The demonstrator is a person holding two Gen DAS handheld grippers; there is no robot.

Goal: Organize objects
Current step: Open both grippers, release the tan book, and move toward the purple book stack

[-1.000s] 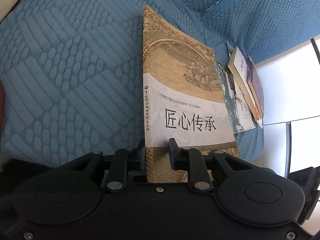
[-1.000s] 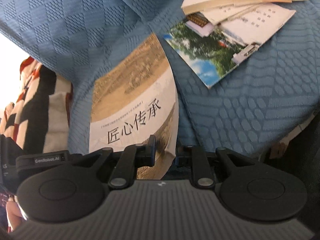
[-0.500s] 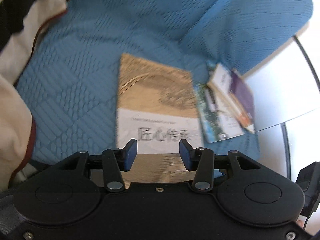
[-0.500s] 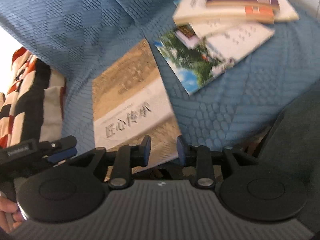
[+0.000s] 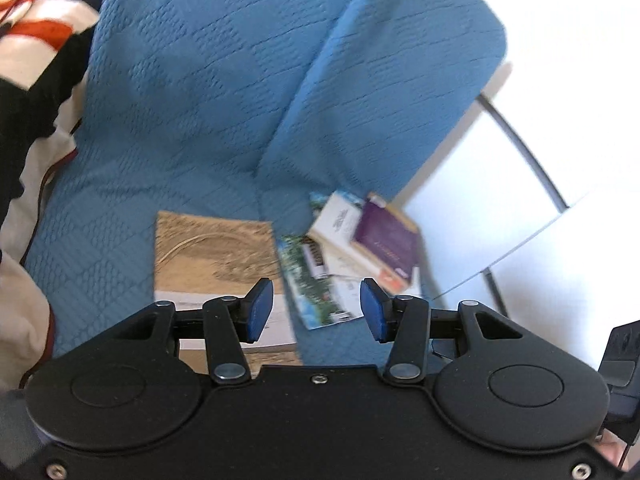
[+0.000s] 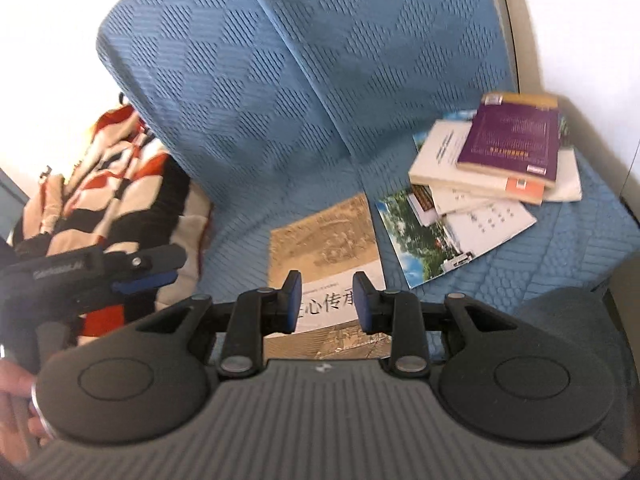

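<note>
As seen from the left wrist, the left gripper (image 5: 316, 314) is held above the blue quilted sofa seat (image 5: 120, 216) with its fingers just opened, parted and empty, the tan-covered book (image 5: 216, 256) lying flat below and the loose pile of books (image 5: 360, 248) just beside it near the seat's right edge. From the right wrist, the right gripper (image 6: 327, 302) is also empty, its fingers narrowly parted after opening; a release step is judged finished, and gathering the pile is called for next, with open seat left of the book.
</note>
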